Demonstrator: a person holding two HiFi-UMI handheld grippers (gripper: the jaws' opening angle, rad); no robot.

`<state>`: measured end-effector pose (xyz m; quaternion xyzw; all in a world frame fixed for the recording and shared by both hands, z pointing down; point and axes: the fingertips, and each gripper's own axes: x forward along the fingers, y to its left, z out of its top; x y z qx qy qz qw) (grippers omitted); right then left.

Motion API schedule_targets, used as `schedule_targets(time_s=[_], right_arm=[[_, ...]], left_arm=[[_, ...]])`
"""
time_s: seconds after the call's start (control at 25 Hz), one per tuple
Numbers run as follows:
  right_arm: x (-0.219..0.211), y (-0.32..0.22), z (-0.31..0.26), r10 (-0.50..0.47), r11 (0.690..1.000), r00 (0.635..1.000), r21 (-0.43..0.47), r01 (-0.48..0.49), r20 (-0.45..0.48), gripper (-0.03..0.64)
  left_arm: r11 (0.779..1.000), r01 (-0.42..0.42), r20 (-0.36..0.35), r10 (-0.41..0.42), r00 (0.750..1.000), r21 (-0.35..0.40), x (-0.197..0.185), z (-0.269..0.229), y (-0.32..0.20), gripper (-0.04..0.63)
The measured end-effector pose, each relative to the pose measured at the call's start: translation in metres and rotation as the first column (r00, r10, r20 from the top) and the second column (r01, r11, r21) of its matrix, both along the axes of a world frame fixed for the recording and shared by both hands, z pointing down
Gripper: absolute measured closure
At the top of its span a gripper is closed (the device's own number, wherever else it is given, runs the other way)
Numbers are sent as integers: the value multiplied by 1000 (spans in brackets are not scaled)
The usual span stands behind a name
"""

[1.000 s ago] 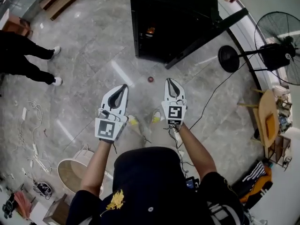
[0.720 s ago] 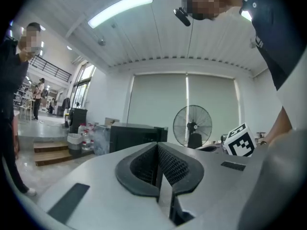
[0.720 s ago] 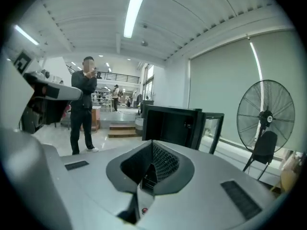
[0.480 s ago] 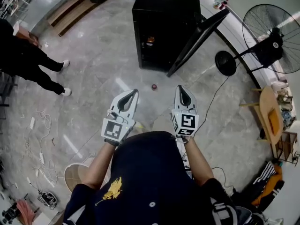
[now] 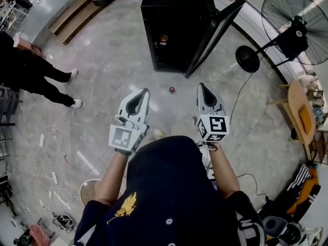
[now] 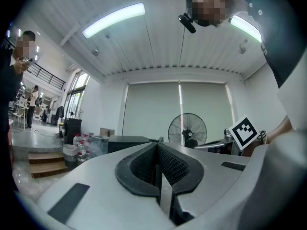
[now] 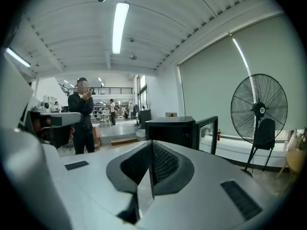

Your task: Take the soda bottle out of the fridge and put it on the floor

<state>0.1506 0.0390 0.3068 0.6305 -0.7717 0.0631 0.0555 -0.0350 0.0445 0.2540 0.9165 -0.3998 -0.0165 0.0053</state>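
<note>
The black fridge stands ahead on the grey floor with its door swung open to the right. A small orange-red thing shows on a shelf inside; it is too small to tell if it is the soda bottle. On the floor in front of the fridge lies a small red round thing. My left gripper and right gripper are held side by side at waist height, pointing at the fridge and well short of it. Both are shut with nothing between the jaws.
A big standing fan is right of the fridge, with its cord across the floor. A person in black stands at the left. Cables and a round basket lie at the lower left. A wooden chair is at the right.
The head view has shifted and the fridge sits a little higher in it. Both grippers stay shut. They have spread slightly apart, the right one drifting to the right.
</note>
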Motion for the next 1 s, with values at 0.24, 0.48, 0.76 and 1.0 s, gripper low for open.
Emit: schedule_targets(time_s=[0.24, 0.48, 0.76, 1.0], right_arm=[[-9, 5, -2, -2, 1000, 1000, 0, 2, -2, 620], [-9, 4, -5, 4, 1000, 1000, -4, -4, -17, 620], [-8, 4, -5, -1, 1000, 999, -9, 1, -33, 620], [-8, -2, -6, 0, 1000, 999, -8, 0, -43, 620]], left_arm=[[1000, -13, 13, 13, 1000, 8, -3, 3, 0, 581], [1000, -18, 20, 18, 1000, -8, -6, 8, -5, 581], [1000, -15, 43, 15, 999, -15, -5, 10, -7, 581], [1000, -24, 48, 24, 999, -3, -2, 10, -12, 581]])
